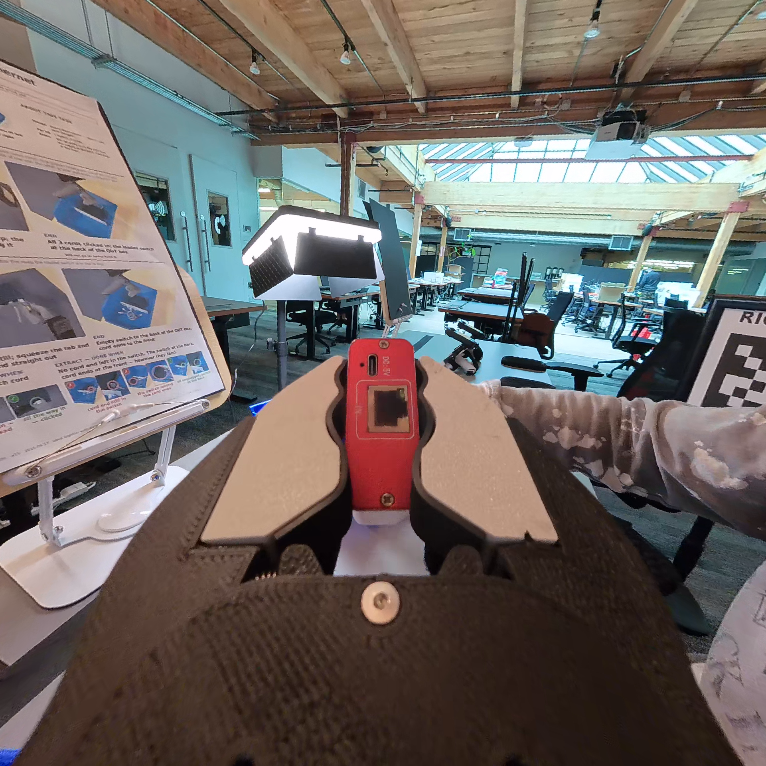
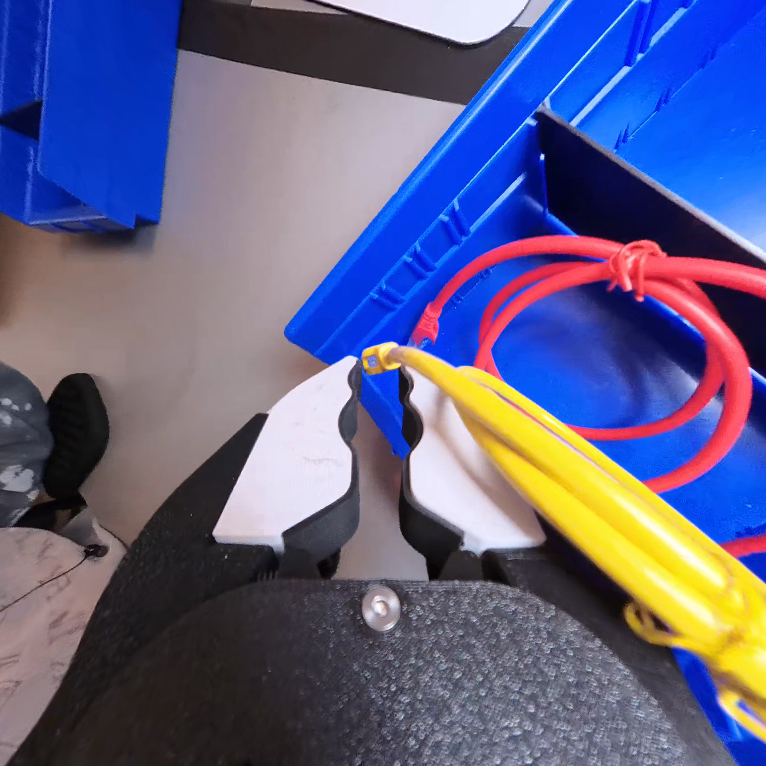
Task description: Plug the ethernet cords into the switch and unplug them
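Room: open-plan office with timber ceiling beams behind your left gripper; grey bench under your right one.
Switch: red switch (image 1: 380, 418) clamped between the closed fingers of your left gripper (image 1: 379, 373), lifted clear of the bench.
Switch axis: long axis runs along the fingers, away from the camera; the end face with one empty port (image 1: 389, 411) looks back at the lens.
Yellow cord: yellow plug (image 2: 378, 359) sits at the fingertips of your right gripper (image 2: 378, 375), pointing left. Whether the narrow-set fingers actually pinch it, you cannot tell. Its coiled cable (image 2: 580, 476) drapes over the right finger.
Red cord: coiled, tied, lying in the blue bin (image 2: 414, 257), plug (image 2: 429, 321) near the bin corner.
Surroundings: instruction sheet on a white stand (image 1: 83, 290) left, a lit lamp (image 1: 315, 248) beyond, a second blue bin (image 2: 83, 124) well apart.
Risk: the plug lies crosswise to the fingers, so it may twist or slip out when pushed against the port.
Risk: the draped yellow coil could snag the bin rim and drag the plug off line.
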`<state>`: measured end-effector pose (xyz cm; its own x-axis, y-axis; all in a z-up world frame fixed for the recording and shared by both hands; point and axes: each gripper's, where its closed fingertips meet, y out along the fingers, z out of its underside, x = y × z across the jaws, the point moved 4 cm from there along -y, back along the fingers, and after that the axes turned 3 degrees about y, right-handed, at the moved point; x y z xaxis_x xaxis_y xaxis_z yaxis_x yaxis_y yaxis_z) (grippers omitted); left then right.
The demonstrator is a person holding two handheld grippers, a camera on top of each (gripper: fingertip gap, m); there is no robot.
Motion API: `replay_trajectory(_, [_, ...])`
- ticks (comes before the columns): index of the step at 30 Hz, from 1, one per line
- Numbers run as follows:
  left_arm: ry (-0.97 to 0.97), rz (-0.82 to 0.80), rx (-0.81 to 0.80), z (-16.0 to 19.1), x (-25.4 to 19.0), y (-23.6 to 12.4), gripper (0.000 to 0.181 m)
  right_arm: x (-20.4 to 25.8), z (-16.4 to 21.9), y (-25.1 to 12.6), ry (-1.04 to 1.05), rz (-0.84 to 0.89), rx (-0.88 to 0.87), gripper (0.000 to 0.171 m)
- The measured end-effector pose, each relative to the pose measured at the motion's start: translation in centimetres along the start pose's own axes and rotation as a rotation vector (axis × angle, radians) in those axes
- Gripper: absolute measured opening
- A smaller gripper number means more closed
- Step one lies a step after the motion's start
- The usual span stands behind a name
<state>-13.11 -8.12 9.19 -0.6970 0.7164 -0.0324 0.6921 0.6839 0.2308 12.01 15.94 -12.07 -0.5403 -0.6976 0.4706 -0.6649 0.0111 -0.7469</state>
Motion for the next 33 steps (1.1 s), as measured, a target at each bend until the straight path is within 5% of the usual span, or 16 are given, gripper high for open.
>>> replay_trajectory(1, [-0.009, 0.006, 0.007, 0.1, 0.0, 0.0, 0.03, 0.1, -0.3, 0.1, 0.002, -0.001, 0.007, 0.019])
replay_trajectory(7, [-0.015, 0.04, 0.024, 0.6, -0.4, 0.5, 0.03, 1.8, -2.4, -2.4, -0.136, 0.073, 0.022, 0.038])
replay_trajectory(11, [-0.03, 0.063, 0.029, 1.1, -0.7, 1.1, 0.03, 6.0, -4.4, -5.6, -0.267, 0.001, -0.205, 0.037])
replay_trajectory(17, [-0.073, 0.092, -0.025, 1.7, -0.9, 1.9, 0.03, 19.3, -1.9, -8.5, -0.471, -0.504, -0.581, 0.028])
replay_trajectory(20, [-0.113, 0.093, -0.083, 1.8, -0.8, 2.2, 0.03, 25.7, 1.9, -6.7, -0.541, -0.753, -0.569, 0.028])
replay_trajectory(23, [-0.157, 0.08, -0.17, 1.6, -0.6, 2.2, 0.03, 29.3, 4.2, -2.6, -0.541, -0.817, -0.569, 0.029])
replay_trajectory(27, [-0.225, 0.089, -0.285, 1.4, -0.7, 2.1, 0.03, 30.2, 2.7, -0.2, -0.338, -0.899, -0.714, 0.035])
replay_trajectory(33, [-0.272, 0.161, -0.341, 1.3, -1.3, 2.4, 0.03, 29.4, -0.7, -3.6, -0.254, -0.972, -0.857, 0.032])
